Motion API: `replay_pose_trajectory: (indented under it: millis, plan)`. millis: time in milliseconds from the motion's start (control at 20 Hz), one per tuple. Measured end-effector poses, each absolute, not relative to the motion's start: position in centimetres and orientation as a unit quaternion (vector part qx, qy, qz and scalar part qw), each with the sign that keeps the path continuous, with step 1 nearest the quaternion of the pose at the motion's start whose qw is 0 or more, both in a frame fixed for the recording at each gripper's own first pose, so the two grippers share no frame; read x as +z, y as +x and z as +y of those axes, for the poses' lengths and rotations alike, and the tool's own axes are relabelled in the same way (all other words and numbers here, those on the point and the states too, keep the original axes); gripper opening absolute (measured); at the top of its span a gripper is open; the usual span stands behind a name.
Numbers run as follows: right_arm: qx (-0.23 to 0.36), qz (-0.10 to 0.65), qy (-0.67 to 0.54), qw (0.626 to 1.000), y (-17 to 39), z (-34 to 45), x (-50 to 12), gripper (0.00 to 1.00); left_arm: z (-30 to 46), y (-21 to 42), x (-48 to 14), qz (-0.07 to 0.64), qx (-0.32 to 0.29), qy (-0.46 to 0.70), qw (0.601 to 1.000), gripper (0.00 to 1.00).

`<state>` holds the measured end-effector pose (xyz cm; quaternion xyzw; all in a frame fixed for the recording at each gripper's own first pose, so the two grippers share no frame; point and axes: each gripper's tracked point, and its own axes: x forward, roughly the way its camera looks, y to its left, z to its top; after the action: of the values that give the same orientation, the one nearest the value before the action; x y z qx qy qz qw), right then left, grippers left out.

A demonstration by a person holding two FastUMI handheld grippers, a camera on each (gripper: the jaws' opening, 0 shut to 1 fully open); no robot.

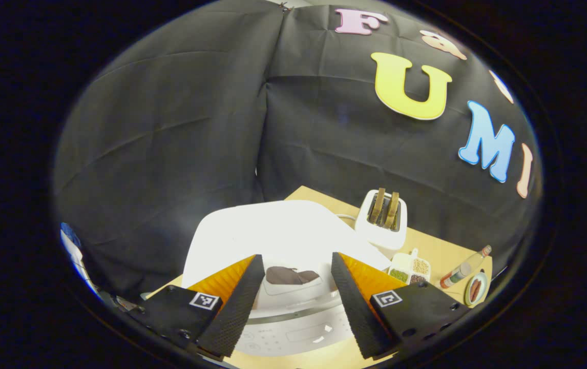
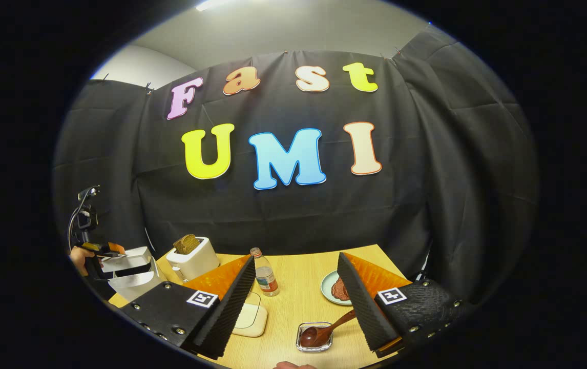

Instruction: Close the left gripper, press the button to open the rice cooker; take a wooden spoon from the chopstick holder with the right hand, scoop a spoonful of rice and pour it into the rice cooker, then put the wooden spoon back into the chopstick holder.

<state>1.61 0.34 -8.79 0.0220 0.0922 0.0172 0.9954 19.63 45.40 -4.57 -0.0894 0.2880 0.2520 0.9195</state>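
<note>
the left gripper view looks down on the closed rice cooker point(image 1: 273, 230) between the wide-open, empty left tongs point(image 1: 293, 302). the right gripper view has the right tongs point(image 2: 296, 307) open and empty above a wooden spoon point(image 2: 321, 333) lying in a small glass dish point(image 2: 314, 342).

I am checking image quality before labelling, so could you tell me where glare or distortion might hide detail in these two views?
Left gripper view: the rice cooker lid is blown out white, its surface detail lost, though the toaster stays readable. Right gripper view: even light, a sharp wooden spoon; fisheye bending curves the table edges and squeezes the rim.
</note>
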Motion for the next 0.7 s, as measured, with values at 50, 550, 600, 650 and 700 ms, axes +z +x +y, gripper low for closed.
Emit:
replay_pose_trajectory:
  millis: [50,550,600,650,700]
  plan:
    - [0.017,0.093,0.020,0.995,1.6,0.4,-8.9,0.98,45.5,19.6,-4.8,0.292,0.253,-0.087,0.918,0.93]
    - [0.013,0.102,0.023,0.994,1.7,0.2,-9.4,0.98,45.4,19.1,-7.1,0.315,0.252,-0.089,0.911,0.90]
    - [0.013,0.103,0.022,0.994,1.8,0.3,-9.4,0.98,45.5,19.0,-7.4,0.317,0.252,-0.088,0.910,0.90]
    - [0.013,0.102,0.021,0.994,1.8,0.2,-9.5,0.98,45.4,18.9,-7.5,0.320,0.251,-0.087,0.909,0.90]
    - [0.013,0.103,0.021,0.994,1.8,0.2,-9.5,0.98,45.4,18.7,-7.6,0.323,0.252,-0.087,0.908,0.90]
